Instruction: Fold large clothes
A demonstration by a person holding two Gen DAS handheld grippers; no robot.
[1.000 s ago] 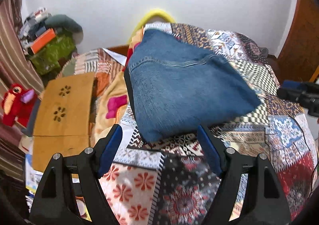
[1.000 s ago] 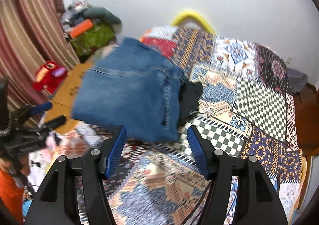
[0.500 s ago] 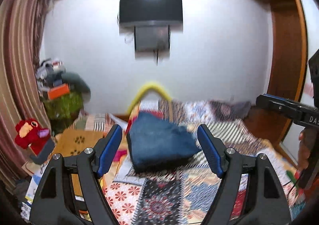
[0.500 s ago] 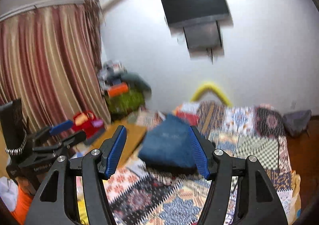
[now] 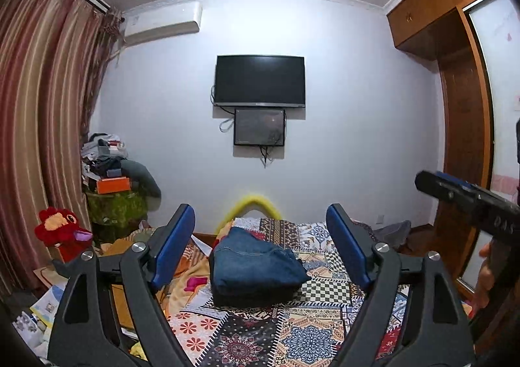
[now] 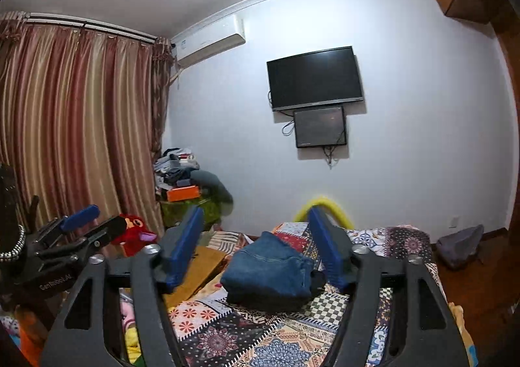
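Note:
A folded pair of blue jeans (image 5: 255, 264) lies on the patchwork bedspread (image 5: 247, 331) near the far end of the bed; it also shows in the right wrist view (image 6: 271, 272). My left gripper (image 5: 260, 250) is open and empty, held well back from the jeans and raised. My right gripper (image 6: 256, 250) is open and empty too, likewise back from the jeans. The right gripper (image 5: 468, 201) shows at the right edge of the left wrist view, and the left gripper (image 6: 84, 227) shows at the left of the right wrist view.
A TV (image 5: 260, 81) hangs on the far wall. A red plush toy (image 5: 61, 232) and a pile of clutter (image 5: 113, 191) stand left of the bed by striped curtains (image 5: 42, 123). A wooden board (image 6: 198, 269) lies by the bed's left side. A wardrobe (image 5: 461, 139) stands right.
Both grippers have drawn back and tilted up from the jeans; the view went from close over the jeans to the whole far wall. The jeans stay folded on the bed.

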